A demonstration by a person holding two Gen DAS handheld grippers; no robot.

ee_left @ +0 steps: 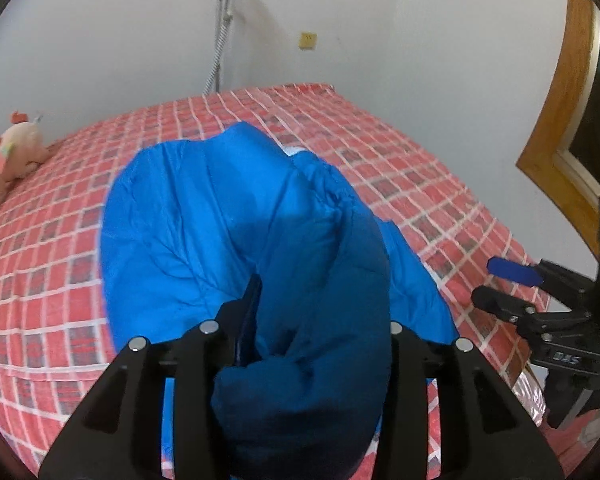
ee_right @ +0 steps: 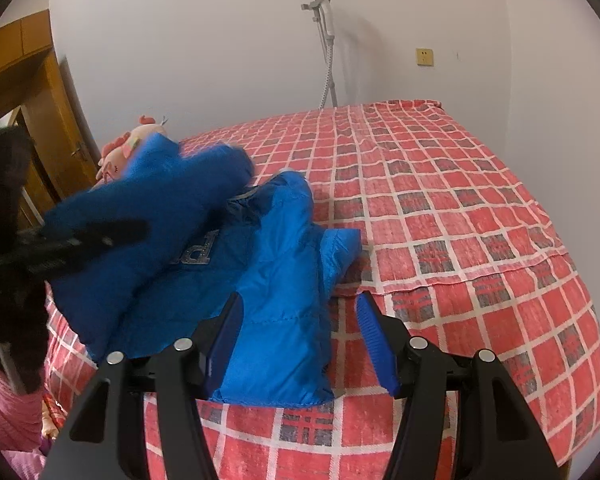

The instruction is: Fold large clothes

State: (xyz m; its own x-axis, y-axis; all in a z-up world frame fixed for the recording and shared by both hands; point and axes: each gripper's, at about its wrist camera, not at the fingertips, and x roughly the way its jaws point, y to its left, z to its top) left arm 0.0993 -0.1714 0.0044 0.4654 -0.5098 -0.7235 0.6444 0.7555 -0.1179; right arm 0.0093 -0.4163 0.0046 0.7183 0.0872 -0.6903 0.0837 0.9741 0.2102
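White-walled bedroom; a bed (ee_right: 480, 216) under a red checked cover fills both views, a pink plush toy (ee_left: 12, 160) at its far left. The blue padded jacket (ee_right: 272, 280) lies near the front edge, one thick part lifted. The left gripper (ee_left: 324, 320) pinches that raised fold; its far finger is buried in fabric. The right gripper (ee_right: 300, 344) stands spread, the near hem between its pads, no pressure evident. Judged light, bulky, soft and slippery; best taken at seams or hems. Sleeve or body in the left grip: cannot tell. Chest lettering partly hidden.
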